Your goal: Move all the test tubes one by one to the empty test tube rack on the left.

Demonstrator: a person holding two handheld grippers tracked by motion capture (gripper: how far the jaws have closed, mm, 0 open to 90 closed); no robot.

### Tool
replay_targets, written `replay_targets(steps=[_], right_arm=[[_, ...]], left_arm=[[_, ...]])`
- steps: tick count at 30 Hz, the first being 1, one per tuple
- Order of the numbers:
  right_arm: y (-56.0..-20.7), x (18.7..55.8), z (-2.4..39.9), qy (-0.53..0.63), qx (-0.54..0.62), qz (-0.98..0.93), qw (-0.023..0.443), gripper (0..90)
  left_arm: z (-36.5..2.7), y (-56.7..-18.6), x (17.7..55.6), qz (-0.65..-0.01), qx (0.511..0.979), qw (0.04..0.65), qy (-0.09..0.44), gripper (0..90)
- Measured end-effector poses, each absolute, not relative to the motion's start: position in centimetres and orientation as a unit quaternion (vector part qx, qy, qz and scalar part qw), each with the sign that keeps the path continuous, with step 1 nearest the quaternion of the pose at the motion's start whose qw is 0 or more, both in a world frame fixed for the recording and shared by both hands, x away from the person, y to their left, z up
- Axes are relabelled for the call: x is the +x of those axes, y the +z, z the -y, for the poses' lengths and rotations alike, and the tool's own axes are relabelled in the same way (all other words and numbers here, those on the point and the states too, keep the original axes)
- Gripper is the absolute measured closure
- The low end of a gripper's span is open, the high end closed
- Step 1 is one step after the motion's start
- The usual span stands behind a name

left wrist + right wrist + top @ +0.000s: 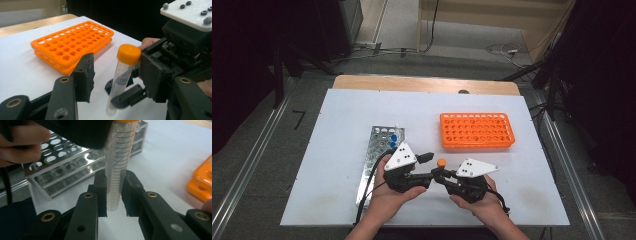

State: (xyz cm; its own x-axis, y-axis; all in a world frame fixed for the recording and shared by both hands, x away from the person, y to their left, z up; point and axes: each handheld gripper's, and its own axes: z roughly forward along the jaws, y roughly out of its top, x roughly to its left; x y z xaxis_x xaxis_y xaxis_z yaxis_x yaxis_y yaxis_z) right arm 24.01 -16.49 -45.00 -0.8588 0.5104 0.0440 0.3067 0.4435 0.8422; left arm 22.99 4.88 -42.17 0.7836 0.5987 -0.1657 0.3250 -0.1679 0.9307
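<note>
While the right hand-held gripper (114, 192) is clamped on the light, slippery tube (117, 167), its orange cap (129, 54) is best gripped by the half-open, empty left hand-held gripper (117, 75).
</note>
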Motion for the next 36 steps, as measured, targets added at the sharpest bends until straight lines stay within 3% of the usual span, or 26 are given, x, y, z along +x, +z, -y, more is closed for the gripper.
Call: replay_targets(steps=[8, 26, 30, 36], right_arm=[[-45.0, 23.7, 15.9, 0.464, 0.233, -0.848, 0.102, 72.9], [-45.2, 24.1, 15.8, 0.462, 0.222, -0.852, 0.105, 71.0], [-44.6, 24.2, 16.3, 0.486, 0.218, -0.841, 0.096, 48.0], [-43.9, 24.9, 18.0, 0.510, 0.226, -0.825, 0.087, 21.1]], left_arm=[[-4.6, -42.1, 22.8, -0.288, 0.762, 0.570, 0.107, 68.8], [-5.4, -42.4, 23.1, -0.294, 0.761, 0.567, 0.112, 70.5], [-5.8, -42.2, 23.2, -0.302, 0.757, 0.568, 0.120, 70.6], [-6.6, -41.8, 23.1, -0.306, 0.749, 0.573, 0.129, 70.6]])
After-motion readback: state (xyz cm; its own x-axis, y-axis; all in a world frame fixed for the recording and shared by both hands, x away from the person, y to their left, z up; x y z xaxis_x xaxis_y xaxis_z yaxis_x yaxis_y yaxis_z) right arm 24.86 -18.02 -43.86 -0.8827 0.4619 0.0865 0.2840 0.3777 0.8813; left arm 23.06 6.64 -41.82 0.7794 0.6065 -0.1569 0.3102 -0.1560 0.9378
